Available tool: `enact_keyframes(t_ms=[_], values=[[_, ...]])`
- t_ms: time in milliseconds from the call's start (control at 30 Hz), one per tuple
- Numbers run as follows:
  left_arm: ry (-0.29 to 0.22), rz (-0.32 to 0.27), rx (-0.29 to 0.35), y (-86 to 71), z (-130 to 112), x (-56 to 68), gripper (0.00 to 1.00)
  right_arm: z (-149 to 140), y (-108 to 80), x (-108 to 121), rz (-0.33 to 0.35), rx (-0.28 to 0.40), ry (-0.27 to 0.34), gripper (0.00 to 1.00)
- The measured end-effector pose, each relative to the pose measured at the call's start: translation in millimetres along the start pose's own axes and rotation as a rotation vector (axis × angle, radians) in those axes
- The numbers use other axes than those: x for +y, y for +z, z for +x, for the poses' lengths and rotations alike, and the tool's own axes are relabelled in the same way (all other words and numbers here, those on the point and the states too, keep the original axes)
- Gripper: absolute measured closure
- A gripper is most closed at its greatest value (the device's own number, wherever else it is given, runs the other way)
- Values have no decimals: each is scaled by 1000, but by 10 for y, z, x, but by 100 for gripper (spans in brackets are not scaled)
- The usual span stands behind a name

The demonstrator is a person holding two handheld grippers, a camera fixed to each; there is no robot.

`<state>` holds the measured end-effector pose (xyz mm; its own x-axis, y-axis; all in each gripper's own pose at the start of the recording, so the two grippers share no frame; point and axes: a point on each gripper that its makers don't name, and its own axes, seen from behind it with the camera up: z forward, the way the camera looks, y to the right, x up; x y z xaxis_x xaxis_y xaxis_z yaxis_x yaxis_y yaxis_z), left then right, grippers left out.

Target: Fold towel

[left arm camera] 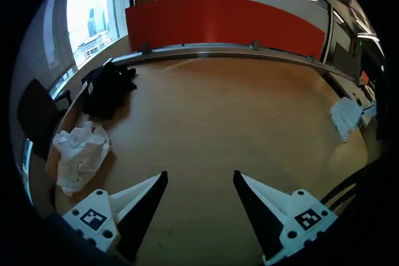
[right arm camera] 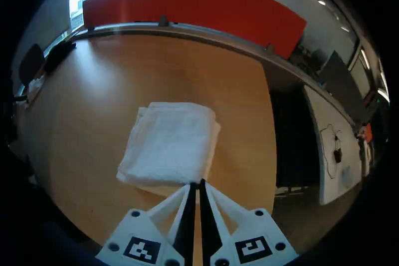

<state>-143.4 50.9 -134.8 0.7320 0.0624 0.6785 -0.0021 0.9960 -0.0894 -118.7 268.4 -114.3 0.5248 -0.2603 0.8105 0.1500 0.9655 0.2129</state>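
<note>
In the right gripper view a white towel (right arm camera: 172, 143) lies folded into a thick rectangle on the wooden table (right arm camera: 99, 91). My right gripper (right arm camera: 196, 184) is shut, its tips right at the towel's near edge; I cannot see any cloth pinched between them. The left gripper view shows the same folded towel (left arm camera: 345, 116) far off at the table's right edge. There my left gripper (left arm camera: 199, 176) stands open over bare wood, holding nothing.
A pile of crumpled white cloth (left arm camera: 80, 153) lies at the table's left edge, with a black bundle (left arm camera: 107, 89) behind it and a dark chair (left arm camera: 35, 114) beside. A red partition (left arm camera: 224, 21) runs along the far edge. The table's right edge (right arm camera: 272, 131) drops beside the towel.
</note>
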Motion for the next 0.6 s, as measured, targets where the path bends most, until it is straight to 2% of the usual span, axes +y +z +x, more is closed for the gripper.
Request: enact_keyframes(t_ms=[600], values=[[16, 13, -5, 2, 29, -18, 2, -546, 296, -38, 12, -90, 93, 95]])
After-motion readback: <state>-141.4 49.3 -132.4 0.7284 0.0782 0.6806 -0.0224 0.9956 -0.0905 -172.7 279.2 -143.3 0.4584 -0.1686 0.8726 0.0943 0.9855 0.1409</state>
